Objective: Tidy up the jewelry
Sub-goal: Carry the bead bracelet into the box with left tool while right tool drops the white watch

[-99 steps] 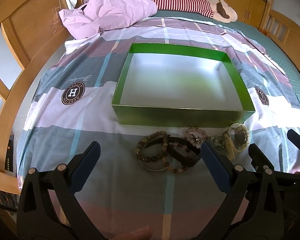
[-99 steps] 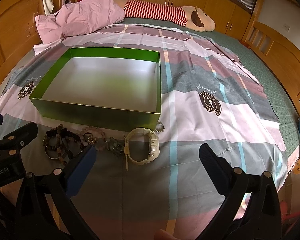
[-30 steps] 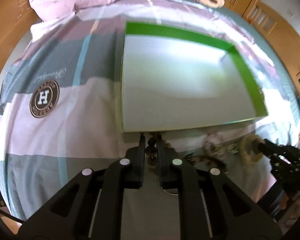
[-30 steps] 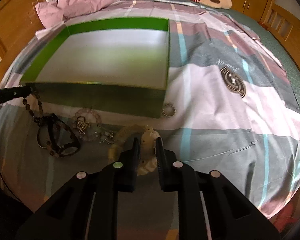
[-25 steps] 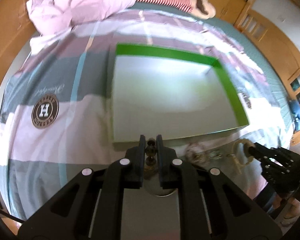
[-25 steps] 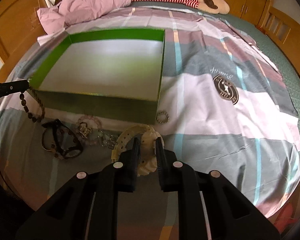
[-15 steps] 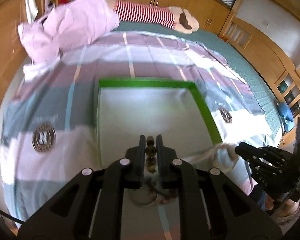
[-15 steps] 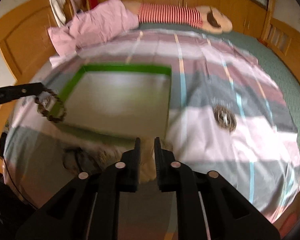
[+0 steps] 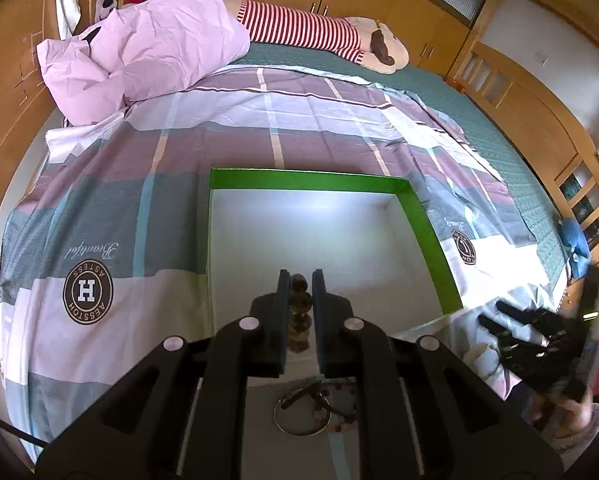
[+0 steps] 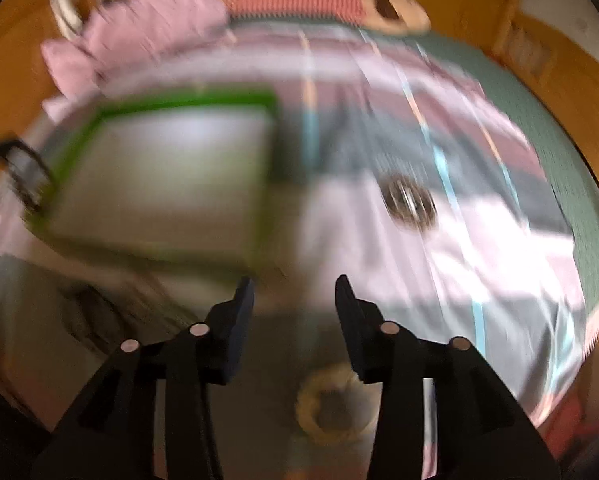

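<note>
My left gripper (image 9: 298,280) is closed: the two fingers (image 9: 282,292) stand parallel with only a narrow slot between them, and that slot is filled by the beaded bracelet (image 9: 299,312) they pinch. The gripper points forward and slightly downward. My right gripper (image 10: 295,292) is spread, its fingers (image 10: 241,304) well apart with nothing between the tips. The right wrist view is heavily motion-blurred, so I cannot judge its tilt precisely. In the left wrist view, the right gripper's dark body appears blurred at the lower right edge; its finger positions cannot be read there.
</note>
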The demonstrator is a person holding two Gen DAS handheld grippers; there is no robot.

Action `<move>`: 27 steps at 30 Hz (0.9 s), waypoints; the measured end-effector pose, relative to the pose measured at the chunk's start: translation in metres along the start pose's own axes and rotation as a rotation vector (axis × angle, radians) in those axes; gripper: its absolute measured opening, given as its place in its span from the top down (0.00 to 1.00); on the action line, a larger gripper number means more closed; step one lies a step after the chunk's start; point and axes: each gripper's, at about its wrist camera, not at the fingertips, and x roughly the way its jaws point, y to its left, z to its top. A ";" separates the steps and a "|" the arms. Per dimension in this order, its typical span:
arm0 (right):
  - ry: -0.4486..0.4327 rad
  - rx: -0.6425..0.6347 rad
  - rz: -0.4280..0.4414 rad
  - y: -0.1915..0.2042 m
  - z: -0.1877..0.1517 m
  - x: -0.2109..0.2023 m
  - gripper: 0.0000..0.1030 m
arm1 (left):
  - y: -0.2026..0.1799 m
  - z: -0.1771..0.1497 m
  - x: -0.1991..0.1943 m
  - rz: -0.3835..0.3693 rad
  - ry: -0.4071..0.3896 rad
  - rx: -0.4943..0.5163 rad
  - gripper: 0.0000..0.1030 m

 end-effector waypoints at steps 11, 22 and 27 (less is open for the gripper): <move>0.087 0.047 -0.089 -0.043 -0.051 0.015 0.27 | -0.001 -0.013 0.004 0.025 0.011 0.016 0.89; 0.186 0.040 0.000 -0.039 -0.070 0.039 0.41 | 0.000 -0.010 0.010 0.027 0.007 0.005 0.89; 0.097 0.031 0.074 -0.028 -0.051 0.011 0.41 | 0.004 -0.007 0.011 0.028 0.002 -0.012 0.89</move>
